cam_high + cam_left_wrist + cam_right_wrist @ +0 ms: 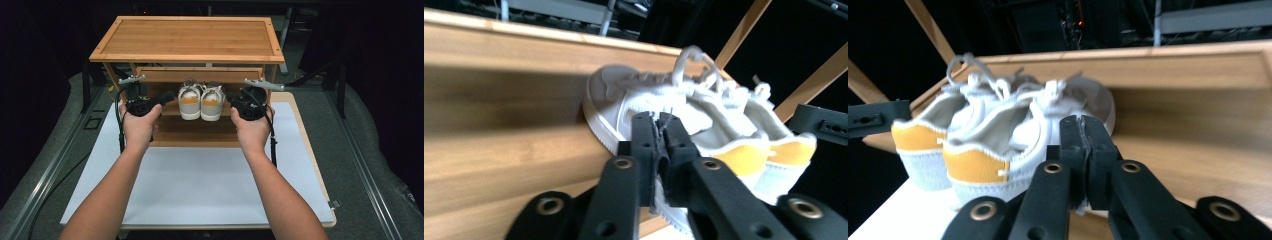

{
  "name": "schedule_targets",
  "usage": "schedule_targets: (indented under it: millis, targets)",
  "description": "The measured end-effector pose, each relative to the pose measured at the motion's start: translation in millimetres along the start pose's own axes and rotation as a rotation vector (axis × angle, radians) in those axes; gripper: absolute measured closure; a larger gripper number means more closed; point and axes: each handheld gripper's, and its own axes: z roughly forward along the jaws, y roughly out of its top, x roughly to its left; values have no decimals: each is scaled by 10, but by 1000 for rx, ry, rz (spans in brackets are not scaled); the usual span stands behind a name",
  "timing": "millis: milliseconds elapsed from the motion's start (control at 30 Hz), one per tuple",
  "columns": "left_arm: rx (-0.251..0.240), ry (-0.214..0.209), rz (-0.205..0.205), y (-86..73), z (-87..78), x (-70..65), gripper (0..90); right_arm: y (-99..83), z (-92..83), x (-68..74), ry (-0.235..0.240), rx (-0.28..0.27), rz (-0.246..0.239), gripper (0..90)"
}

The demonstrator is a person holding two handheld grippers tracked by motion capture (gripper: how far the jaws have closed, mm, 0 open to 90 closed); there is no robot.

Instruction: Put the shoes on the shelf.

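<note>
A pair of white sneakers (201, 100) is seen on the middle shelf of the wooden shoe rack (187, 40). The left gripper (167, 96) and right gripper (231, 97) are held just beside them, jaws pressed together, nothing clearly held.

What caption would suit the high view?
Two hand-held grippers, left and right, flank a pair of white sneakers on a wooden rack.

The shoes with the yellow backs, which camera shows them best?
The high view: both shoes sit side by side on the wooden rack's middle shelf, heels toward the person. The left gripper view shows them blurred behind its shut tongs; the right gripper view shows their yellow heels beside its shut tongs.
</note>
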Motion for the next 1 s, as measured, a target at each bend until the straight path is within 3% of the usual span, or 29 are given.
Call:
schedule_targets:
  millis: [300, 1000]
  targets:
    - [41, -6, 6, -102, 104, 7, 896, -81, 62, 43, -6, 13, -21, 900]
    - [39, -3, 2, -116, 126, 2, 897, -149, 125, 78, -17, 38, -34, 900]
